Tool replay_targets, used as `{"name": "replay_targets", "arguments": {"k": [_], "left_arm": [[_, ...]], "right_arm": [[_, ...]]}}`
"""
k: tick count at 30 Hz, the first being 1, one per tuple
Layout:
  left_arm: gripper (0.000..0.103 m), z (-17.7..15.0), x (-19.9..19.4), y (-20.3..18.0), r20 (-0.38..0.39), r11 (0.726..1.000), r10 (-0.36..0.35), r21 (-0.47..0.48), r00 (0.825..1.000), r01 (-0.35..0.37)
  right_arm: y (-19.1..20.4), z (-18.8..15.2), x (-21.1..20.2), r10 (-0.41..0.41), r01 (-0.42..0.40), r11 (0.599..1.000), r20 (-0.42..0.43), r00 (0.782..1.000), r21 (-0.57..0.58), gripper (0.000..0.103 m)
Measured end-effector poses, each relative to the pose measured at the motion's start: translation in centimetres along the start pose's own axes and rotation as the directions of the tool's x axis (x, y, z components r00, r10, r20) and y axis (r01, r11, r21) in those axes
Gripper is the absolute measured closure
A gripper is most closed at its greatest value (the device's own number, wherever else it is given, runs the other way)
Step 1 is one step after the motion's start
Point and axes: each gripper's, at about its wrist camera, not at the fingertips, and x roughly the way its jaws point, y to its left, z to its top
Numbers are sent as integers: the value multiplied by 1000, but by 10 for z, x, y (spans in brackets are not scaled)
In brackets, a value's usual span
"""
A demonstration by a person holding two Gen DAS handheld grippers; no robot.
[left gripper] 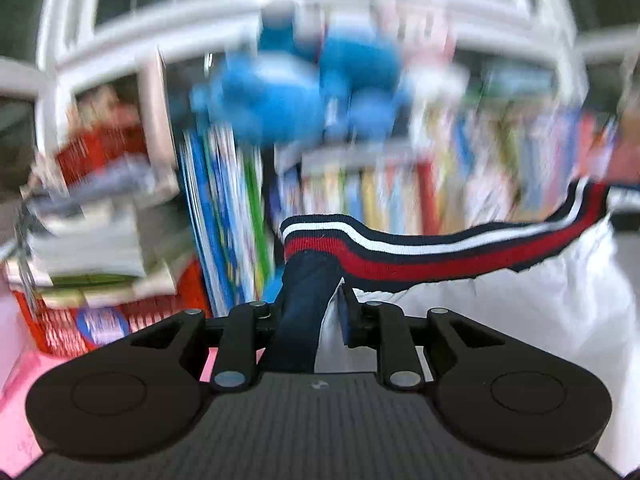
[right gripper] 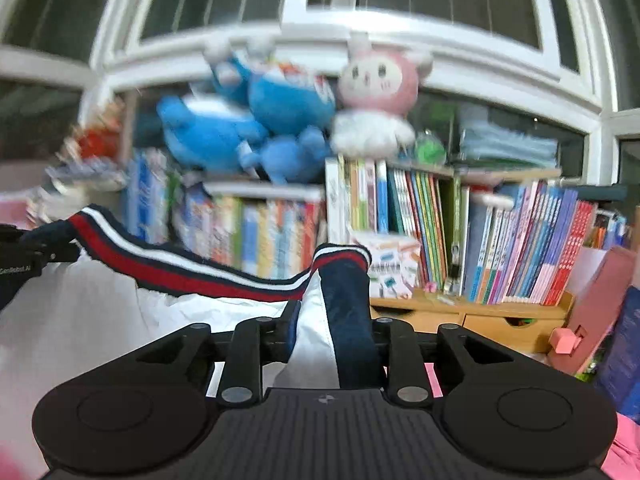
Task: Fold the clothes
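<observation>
The white garment [left gripper: 520, 312] with its navy, white and red striped ribbed band [left gripper: 420, 256] hangs soft, light and limp between my left gripper [left gripper: 308, 320] and right gripper [right gripper: 336, 340], both clamped on the band's ends, before the bookshelf [right gripper: 480, 240].

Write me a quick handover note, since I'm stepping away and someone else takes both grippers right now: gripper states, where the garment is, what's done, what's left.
Left gripper: shut on one end of the garment's striped hem.
Right gripper: shut on the other end of the hem.
Garment: white fabric with a navy, white and red ribbed band, held up and stretched between the two grippers in front of the bookshelf.
Done: both corners gripped, garment lifted.
Left: no fold is visible yet; likely lay it flat and fold it.
</observation>
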Motion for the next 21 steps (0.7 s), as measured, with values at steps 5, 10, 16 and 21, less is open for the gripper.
{"name": "replay_targets", "arguments": {"k": [5, 10, 16, 21], "left_arm": [[68, -56, 70, -16, -213, 993, 65, 107, 975, -43], [37, -55, 71, -11, -192, 986, 137, 119, 972, -116], [33, -30, 20, 30, -125, 988, 125, -75, 984, -135], [20, -45, -51, -12, -29, 997, -5, 80, 1000, 7]], "right_arm": [[10, -57, 110, 1, 4, 1000, -300, 954, 16, 60], [4, -75, 137, -38, 58, 997, -369, 929, 43, 28], [-22, -53, 74, 7, 36, 985, -245, 970, 169, 23], [23, -48, 22, 223, -197, 967, -165, 961, 159, 18]]}}
